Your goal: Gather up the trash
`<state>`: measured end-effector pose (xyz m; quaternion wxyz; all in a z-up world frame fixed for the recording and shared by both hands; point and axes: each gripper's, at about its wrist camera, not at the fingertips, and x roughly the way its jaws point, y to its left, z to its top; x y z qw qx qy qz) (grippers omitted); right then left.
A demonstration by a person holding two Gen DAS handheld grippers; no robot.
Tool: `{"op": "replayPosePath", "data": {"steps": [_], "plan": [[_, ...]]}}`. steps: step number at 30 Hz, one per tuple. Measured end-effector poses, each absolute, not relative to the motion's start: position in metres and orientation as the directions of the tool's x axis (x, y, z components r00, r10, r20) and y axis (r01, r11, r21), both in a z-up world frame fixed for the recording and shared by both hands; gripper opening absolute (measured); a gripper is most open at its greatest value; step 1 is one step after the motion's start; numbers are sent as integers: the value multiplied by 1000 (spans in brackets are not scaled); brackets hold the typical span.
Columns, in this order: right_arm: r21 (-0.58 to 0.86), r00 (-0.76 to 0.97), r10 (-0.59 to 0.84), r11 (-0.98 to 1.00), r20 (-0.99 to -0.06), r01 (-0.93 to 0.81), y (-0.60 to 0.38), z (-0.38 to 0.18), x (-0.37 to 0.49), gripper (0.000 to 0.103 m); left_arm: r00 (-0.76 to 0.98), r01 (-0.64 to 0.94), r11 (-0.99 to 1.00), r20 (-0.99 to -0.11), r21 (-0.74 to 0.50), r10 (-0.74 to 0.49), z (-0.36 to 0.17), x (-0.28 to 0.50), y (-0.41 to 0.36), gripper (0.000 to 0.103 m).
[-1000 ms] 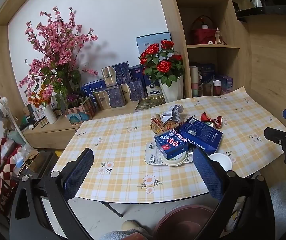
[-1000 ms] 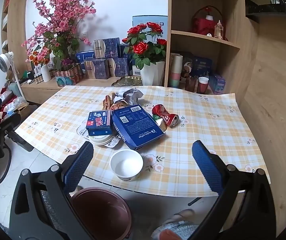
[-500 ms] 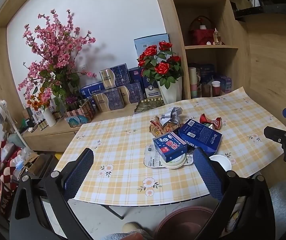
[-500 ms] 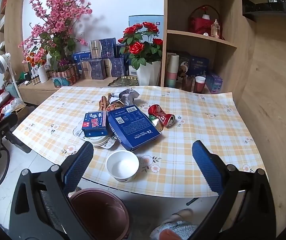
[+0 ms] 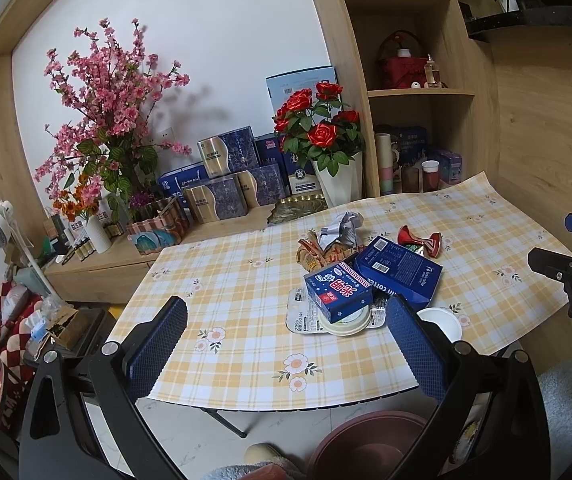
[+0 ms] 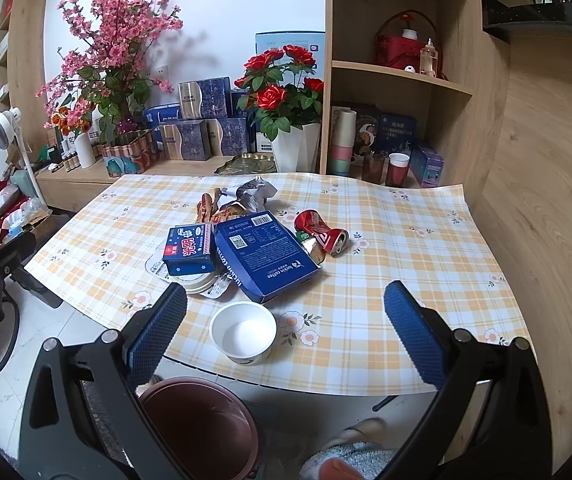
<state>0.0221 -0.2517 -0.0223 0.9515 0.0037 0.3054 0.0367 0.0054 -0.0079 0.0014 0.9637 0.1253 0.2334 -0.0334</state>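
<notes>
My right claw (image 6: 285, 326) is spread wide with nothing in it, held off the near edge of the checked table (image 6: 406, 248), and my left claw (image 5: 286, 340) is just as wide and empty off the same edge. Just ahead of my right claw a white paper bowl (image 6: 243, 332) stands near the table edge. Beyond it the trash lies heaped: a large blue coffee box (image 6: 264, 254), a small blue box (image 6: 188, 250) on a white lid, a crushed red can (image 6: 320, 232) and crumpled wrappers (image 6: 242, 198), while a brown bin (image 6: 200, 424) sits on the floor below the edge.
</notes>
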Motion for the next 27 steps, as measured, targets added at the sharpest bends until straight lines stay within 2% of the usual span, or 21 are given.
{"op": "replayPosePath", "data": {"steps": [27], "plan": [[31, 814, 75, 997, -576, -69, -249, -25, 20, 97, 888, 118, 969, -461, 215, -6, -2, 3, -8, 98]]}}
